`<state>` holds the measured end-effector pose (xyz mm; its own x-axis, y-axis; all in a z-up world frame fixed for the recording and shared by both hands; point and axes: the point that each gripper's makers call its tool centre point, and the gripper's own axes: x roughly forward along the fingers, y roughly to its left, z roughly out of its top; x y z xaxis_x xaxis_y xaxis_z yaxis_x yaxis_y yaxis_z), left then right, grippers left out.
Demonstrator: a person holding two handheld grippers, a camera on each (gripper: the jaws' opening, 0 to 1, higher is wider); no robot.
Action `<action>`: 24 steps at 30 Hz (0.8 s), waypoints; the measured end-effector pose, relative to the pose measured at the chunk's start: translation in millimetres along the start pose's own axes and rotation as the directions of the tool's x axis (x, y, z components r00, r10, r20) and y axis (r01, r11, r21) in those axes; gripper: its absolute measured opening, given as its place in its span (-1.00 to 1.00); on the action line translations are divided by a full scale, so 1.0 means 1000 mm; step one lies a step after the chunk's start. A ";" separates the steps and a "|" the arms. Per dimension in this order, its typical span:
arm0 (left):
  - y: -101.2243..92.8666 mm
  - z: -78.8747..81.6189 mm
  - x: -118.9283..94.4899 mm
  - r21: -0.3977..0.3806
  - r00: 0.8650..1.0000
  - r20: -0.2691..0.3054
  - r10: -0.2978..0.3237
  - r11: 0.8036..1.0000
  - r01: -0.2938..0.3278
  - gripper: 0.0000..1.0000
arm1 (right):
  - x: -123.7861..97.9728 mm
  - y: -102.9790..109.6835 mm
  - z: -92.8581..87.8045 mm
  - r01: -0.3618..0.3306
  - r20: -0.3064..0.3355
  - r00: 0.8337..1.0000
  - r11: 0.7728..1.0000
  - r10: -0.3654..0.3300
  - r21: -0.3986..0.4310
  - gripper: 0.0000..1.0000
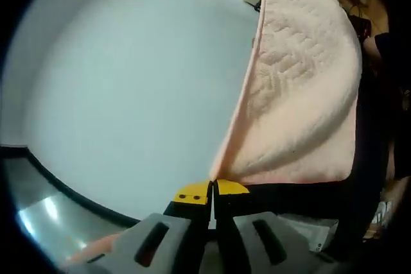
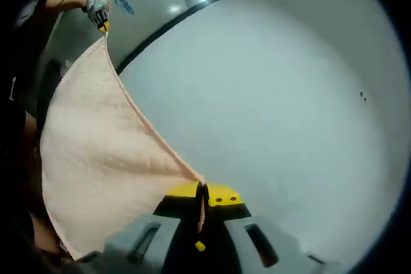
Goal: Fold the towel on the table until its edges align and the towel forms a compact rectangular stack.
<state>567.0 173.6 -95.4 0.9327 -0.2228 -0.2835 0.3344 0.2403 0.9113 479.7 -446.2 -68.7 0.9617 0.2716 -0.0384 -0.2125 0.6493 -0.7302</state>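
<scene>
Towel lifted by two corners, mid-fold, above the desk.

I have the peach towel hanging stretched in the air, the left gripper and right gripper each clamped on a corner. Next, I judge, I must lay it down with edges matched; the white desk offers wide bare room, its dark edge well off.

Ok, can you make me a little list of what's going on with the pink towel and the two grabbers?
towel: pale pink towel, lifted off the white table, hanging stretched between both grippers
left gripper: left gripper, jaws closed on one towel corner
right gripper: right gripper, jaws closed on another corner
other gripper seen: the left one shows far off in the right gripper view, at the towel's upper end
fold: not yet a stack
</scene>
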 end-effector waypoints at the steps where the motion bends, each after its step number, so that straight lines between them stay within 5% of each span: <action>1: -0.001 -0.004 0.016 -0.001 1.000 -0.003 -0.015 1.000 0.015 -1.00 | 0.020 0.001 -0.011 -0.017 -0.015 1.000 1.000 0.017 0.021 -0.99; 11: -0.027 -0.037 0.175 -0.131 0.984 -0.035 -0.172 0.977 0.166 -1.00 | 0.168 0.032 -0.112 -0.145 -0.171 0.973 0.988 0.154 0.060 -0.99; 17: -0.082 -0.061 0.262 -0.201 0.936 -0.101 -0.336 0.929 0.312 -1.00 | 0.241 0.065 -0.184 -0.211 -0.269 0.935 0.972 0.232 0.106 -0.99; 21: -0.109 -0.071 0.300 -0.247 0.912 -0.108 -0.395 0.899 0.361 -1.00 | 0.259 0.087 -0.215 -0.235 -0.317 0.909 0.961 0.270 0.145 -0.99; 24: -0.118 -0.074 0.317 -0.258 0.907 -0.112 -0.405 0.894 0.367 -1.00 | 0.278 0.093 -0.237 -0.246 -0.344 0.894 0.956 0.288 0.159 -0.99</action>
<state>833.7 144.3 -314.5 0.7261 -0.1933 -0.6599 0.6759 0.3771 0.6332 768.5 -478.4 -308.8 0.8581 0.1854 -0.4789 -0.4677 0.6669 -0.5800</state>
